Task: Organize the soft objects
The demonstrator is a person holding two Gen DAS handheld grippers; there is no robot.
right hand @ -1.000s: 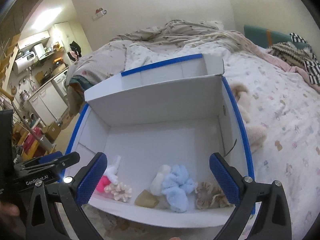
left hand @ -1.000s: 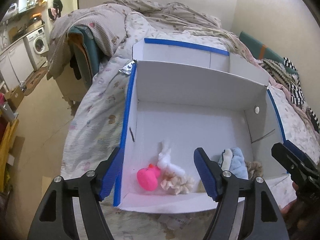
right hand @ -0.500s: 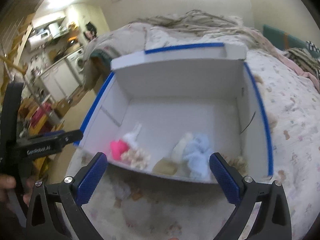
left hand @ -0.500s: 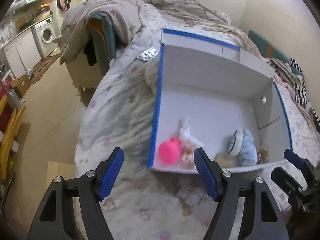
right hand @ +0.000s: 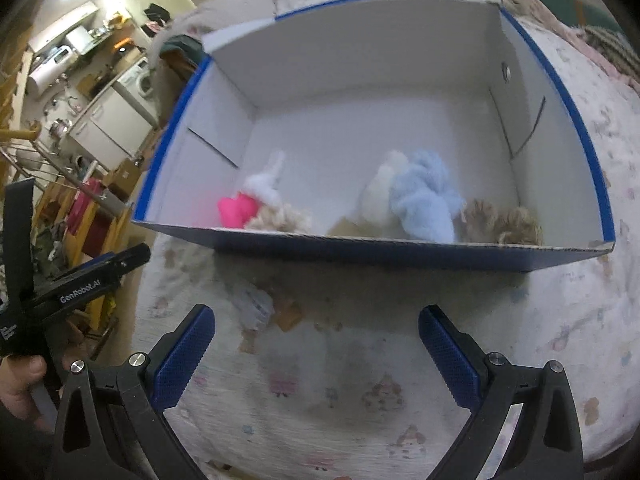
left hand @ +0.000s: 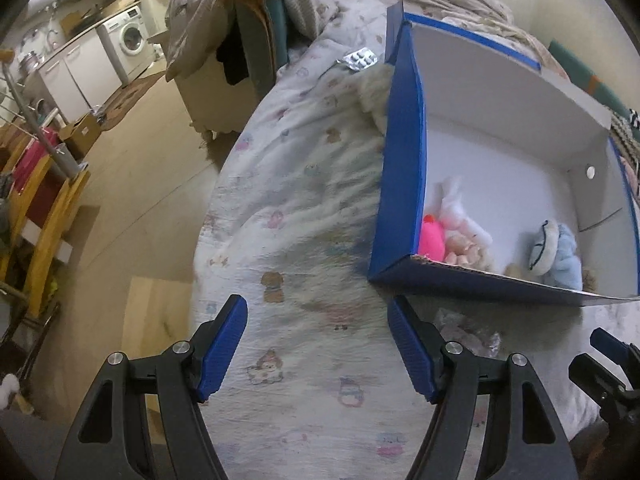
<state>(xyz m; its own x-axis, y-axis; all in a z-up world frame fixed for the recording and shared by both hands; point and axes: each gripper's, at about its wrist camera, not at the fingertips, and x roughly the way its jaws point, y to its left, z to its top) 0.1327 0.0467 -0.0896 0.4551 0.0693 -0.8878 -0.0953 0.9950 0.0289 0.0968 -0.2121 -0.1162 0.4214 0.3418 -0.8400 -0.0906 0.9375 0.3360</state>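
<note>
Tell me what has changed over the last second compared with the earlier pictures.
Both grippers pulled back from the box: a second ago their fingers framed the soft toys inside, now the left gripper and right gripper hang over the patterned bedsheet in front of it. Nothing was grasped or released. Both stayed open and empty; the toys, like the pink one, stayed put.

soft toys (right hand: 420, 196) clustered, blue box (right hand: 360, 250)

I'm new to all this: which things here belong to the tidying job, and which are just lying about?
Part of the job:
blue box
pink toy
light blue plush
white plush
tan scrunchie

Just lying about:
pill blister pack
washing machine
crumpled wrapper
</note>
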